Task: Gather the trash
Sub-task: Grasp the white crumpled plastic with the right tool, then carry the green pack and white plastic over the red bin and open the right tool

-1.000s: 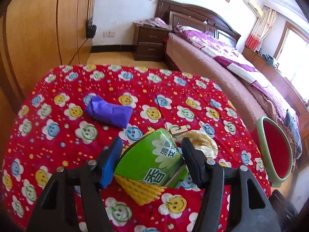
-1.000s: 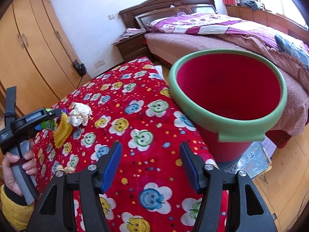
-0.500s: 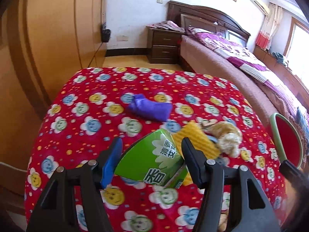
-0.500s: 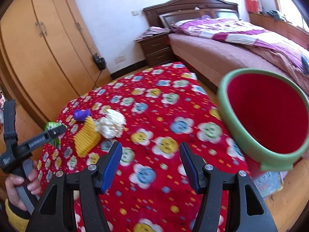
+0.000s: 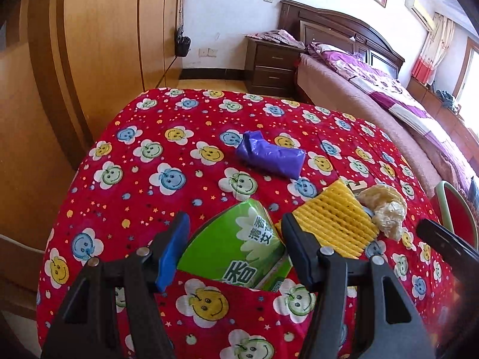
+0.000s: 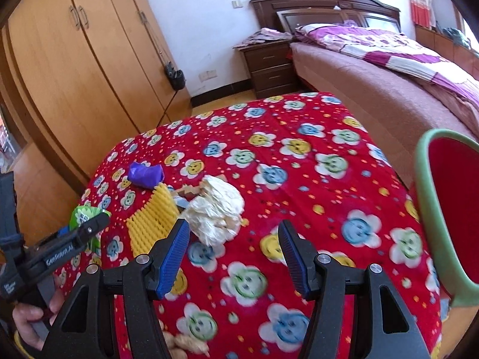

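My left gripper [image 5: 236, 239] is shut on a green printed packet [image 5: 236, 254] and holds it above the red flowered table [image 5: 149, 197]. On the table lie a purple bag [image 5: 271, 158], a yellow foam net [image 5: 335, 218] and a crumpled whitish wad [image 5: 386, 209]. My right gripper [image 6: 233, 245] is open and empty, just short of the whitish wad [image 6: 215, 212]. The yellow net [image 6: 152, 218] and the purple bag [image 6: 146, 173] lie to its left. The left gripper [image 6: 80, 233] with the green packet [image 6: 82, 214] shows at the left edge. The red bin with a green rim [image 6: 428, 209] stands at the right.
A bed [image 6: 389, 74] and a dark nightstand [image 6: 269, 65] stand beyond the table. Wooden wardrobes [image 6: 74, 74] line the left side. Small crumbs of trash [image 6: 185, 341] lie at the table's near edge. The bin's rim [image 5: 443, 206] shows at the right of the left wrist view.
My right gripper has swung left from the bin toward the whitish wad and the yellow net. My left gripper has drawn back and turned, still holding the green packet.
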Tool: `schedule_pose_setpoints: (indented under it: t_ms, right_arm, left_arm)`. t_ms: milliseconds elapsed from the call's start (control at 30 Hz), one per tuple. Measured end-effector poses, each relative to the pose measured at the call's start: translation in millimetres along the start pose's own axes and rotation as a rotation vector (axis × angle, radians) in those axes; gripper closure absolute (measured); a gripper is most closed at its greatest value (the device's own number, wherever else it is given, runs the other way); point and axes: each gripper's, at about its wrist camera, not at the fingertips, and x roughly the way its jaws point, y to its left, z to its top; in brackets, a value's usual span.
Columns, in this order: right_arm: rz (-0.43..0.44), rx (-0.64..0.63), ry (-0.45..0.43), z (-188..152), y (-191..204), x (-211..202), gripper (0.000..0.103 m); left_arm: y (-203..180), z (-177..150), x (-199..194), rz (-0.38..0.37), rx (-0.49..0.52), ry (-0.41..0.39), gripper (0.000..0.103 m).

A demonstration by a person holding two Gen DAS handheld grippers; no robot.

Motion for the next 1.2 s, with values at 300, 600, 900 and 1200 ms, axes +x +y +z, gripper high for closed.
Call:
schedule_pose_setpoints:
  t_ms: [300, 600, 900, 1200]
  right_arm:
    - [-0.005, -0.007, 0.028, 5.5, 5.3, 33.3, 0.040]
    - [0.066, 0.005, 0.036, 0.3, 2.8, 40.0, 0.074]
    - [0.086, 0.017, -0.021, -5.1, 0.7, 14.4, 0.083]
    - [0.097, 0.036, -0.084, -16.6, -6.0, -30.7, 0.083]
  left_arm:
    - [-1.1, -1.6, 10.5, -0.011, -0.008, 0.013, 0.039]
    - [-1.9, -3.5, 15.3, -0.038, -0.010, 0.019, 0.039]
    - [-6.8, -5.4, 2.9, -0.065, -0.005, 0.001, 0.039]
    - [-14.2, -12.2, -19.3, -0.103, -0.004, -0.018, 0.039]
